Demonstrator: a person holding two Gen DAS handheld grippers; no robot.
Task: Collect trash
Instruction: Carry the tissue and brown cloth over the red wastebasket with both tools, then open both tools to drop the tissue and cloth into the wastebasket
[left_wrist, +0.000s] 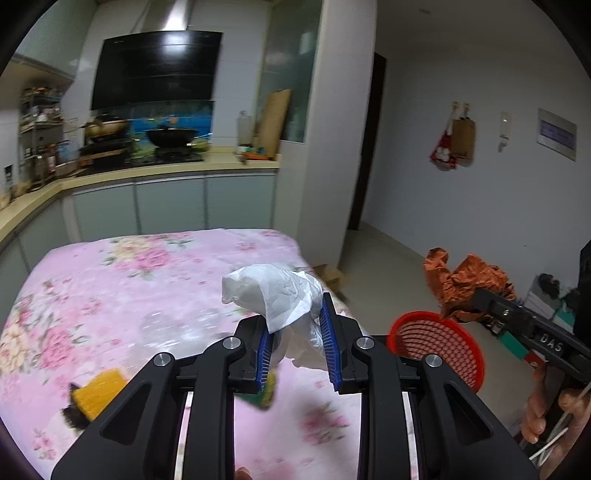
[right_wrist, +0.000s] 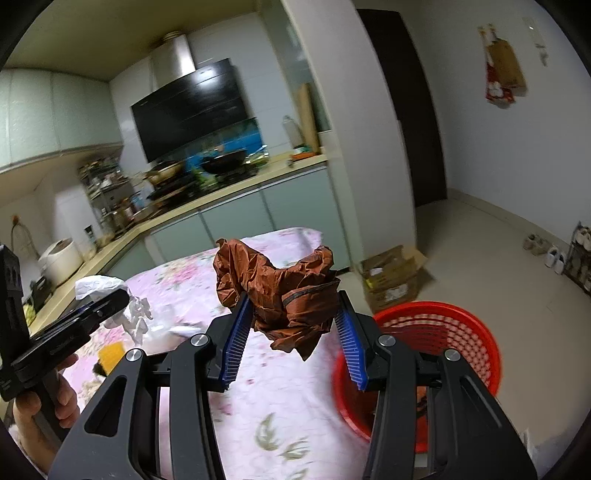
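Note:
My left gripper (left_wrist: 295, 314) is shut on a crumpled white plastic bag (left_wrist: 273, 291), held above the pink floral tablecloth (left_wrist: 129, 280). My right gripper (right_wrist: 292, 299) is shut on a crumpled brown wrapper (right_wrist: 280, 295), which hangs over the table's right edge. A red mesh basket (right_wrist: 443, 332) stands on the floor just right of the table, below and right of the brown wrapper. In the left wrist view the right gripper (left_wrist: 476, 295) holds the brown wrapper (left_wrist: 465, 280) above the basket (left_wrist: 436, 347). The right wrist view shows the left gripper (right_wrist: 122, 295) with the white bag (right_wrist: 99, 286) at far left.
A yellow item (left_wrist: 98, 387) and something green (left_wrist: 264, 397) lie on the cloth near me. An open cardboard box (right_wrist: 395, 277) sits on the floor behind the basket. Kitchen counter with a wok (left_wrist: 170, 134) runs behind the table. Shoes (right_wrist: 546, 251) line the right wall.

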